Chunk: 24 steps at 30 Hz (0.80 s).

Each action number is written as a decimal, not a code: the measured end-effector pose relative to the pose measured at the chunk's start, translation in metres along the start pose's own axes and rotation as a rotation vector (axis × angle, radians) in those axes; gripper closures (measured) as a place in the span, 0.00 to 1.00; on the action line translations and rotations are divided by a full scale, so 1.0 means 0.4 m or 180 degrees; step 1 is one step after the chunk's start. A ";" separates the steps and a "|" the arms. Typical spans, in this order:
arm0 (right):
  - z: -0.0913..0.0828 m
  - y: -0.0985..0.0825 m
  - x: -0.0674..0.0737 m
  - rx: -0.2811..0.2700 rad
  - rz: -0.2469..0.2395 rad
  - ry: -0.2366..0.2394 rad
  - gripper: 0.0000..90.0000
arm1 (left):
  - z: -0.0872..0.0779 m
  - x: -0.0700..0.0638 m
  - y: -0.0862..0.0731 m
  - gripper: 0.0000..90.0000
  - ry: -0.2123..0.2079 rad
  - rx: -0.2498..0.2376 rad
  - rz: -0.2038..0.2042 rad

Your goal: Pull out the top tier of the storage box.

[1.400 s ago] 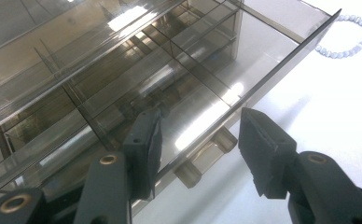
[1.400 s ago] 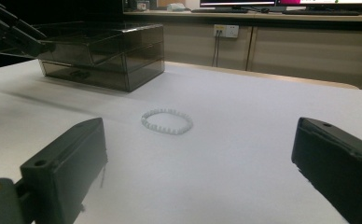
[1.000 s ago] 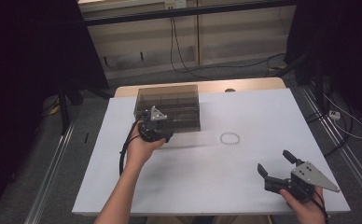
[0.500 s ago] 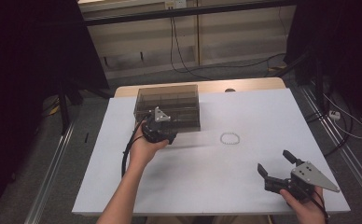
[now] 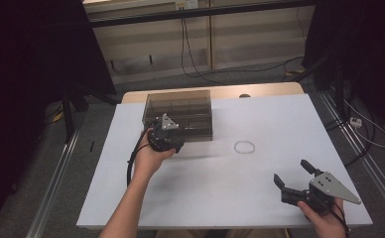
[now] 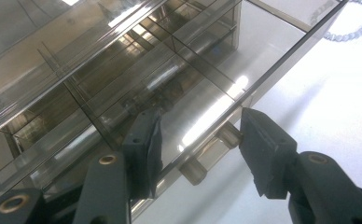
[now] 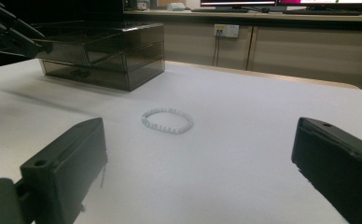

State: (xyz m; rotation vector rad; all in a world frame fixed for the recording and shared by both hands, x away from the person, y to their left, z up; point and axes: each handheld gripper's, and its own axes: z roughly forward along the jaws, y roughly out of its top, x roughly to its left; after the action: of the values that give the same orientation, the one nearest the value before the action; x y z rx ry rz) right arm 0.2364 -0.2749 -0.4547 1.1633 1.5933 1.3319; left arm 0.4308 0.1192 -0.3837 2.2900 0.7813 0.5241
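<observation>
Left claw [image 6: 195,140]: jaws part-open, straddling the small knob [image 6: 212,154] on the front of the smoky acrylic drawer box [image 5: 179,115]. They have just been closing a little; the pads do not yet look pressed on the knob. One jaw lies against the drawer face, the other just beside the knob's end.

Risk, as I judge it: the knob is short and slick, so an off-centre pinch could slip off. A pull could drag the light box across the counter [image 5: 260,198].

Right claw [image 5: 296,179]: wide open, empty, near the counter's front edge. White bead bracelet [image 5: 244,147] lies between claws, well apart from both.
</observation>
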 end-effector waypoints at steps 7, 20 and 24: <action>0.000 0.000 0.000 0.0000 0.0003 -0.0007 0.02 | 0.000 -0.001 0.002 0.55 0.0007 0.0005 -0.0054; 0.000 -0.001 -0.002 0.0001 0.0007 -0.0006 0.02 | 0.001 -0.003 0.007 0.58 0.0016 -0.0041 -0.0124; 0.001 0.000 0.000 -0.0001 0.0001 0.0003 0.02 | -0.001 -0.001 0.006 0.57 -0.0003 -0.0058 -0.0136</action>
State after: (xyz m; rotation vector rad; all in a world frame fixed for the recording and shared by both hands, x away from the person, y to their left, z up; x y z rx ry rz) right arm 0.2368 -0.2749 -0.4547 1.1629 1.5934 1.3330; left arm 0.4314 0.1178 -0.3819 2.2515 0.8199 0.5086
